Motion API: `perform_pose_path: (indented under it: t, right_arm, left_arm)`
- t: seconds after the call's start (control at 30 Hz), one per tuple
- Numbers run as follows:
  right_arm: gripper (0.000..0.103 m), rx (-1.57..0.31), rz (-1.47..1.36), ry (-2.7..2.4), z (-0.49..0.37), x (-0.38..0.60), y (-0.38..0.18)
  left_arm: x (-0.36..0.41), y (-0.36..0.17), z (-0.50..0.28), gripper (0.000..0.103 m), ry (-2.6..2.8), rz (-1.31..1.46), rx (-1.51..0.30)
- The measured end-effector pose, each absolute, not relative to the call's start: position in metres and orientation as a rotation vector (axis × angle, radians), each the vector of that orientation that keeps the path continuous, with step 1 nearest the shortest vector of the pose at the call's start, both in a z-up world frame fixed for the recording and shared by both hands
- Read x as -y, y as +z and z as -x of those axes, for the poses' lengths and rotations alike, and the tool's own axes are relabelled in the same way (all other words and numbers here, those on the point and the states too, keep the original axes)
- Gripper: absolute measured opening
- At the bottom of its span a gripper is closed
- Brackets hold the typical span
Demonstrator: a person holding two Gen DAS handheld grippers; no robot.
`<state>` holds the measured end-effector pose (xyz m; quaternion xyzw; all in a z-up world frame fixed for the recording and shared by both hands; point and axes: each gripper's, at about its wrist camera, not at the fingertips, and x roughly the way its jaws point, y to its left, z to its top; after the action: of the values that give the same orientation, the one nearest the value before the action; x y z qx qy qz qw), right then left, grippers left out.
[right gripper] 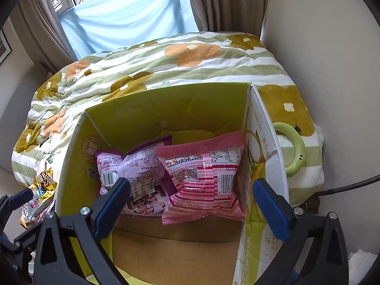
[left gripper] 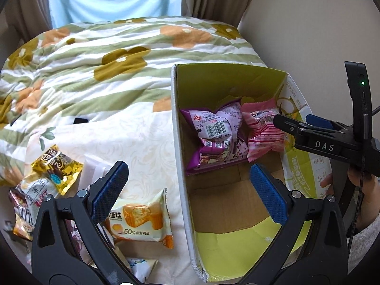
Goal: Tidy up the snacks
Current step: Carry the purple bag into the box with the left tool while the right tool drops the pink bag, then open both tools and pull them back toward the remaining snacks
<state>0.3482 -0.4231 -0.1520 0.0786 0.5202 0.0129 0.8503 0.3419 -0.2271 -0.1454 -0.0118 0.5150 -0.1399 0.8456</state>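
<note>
Right wrist view: your right gripper (right gripper: 190, 204) stands wide apart and empty above the pink snack bag (right gripper: 204, 178), which lies beside the purple bag (right gripper: 133, 166) in the cardboard box (right gripper: 166, 247). Your left gripper (left gripper: 187, 192) is also spread and empty, with the egg cake packet (left gripper: 140, 218) just beyond on the bed. That packet looks light, puffy, slick and crushable; pinch its crimped end seam gently.

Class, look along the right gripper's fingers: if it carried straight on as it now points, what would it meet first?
Probably the pink snack bag in the box; the open right gripper points at it, though depth is unclear.
</note>
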Motion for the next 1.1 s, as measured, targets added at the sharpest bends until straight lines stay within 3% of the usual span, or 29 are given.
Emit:
perform_pose_path:
  t: [0.57, 1.1]
  right_arm:
    - [0.102, -0.869, -0.059, 0.088, -0.249, 0.4, -0.04]
    - [0.102, -0.774, -0.105, 0.111, -0.137, 0.395, -0.025]
  left_arm:
    - [0.21, -0.05, -0.239, 0.102, -0.194, 0.02, -0.869]
    - [0.131, -0.035, -0.102, 0.102, -0.053, 0.057, -0.791]
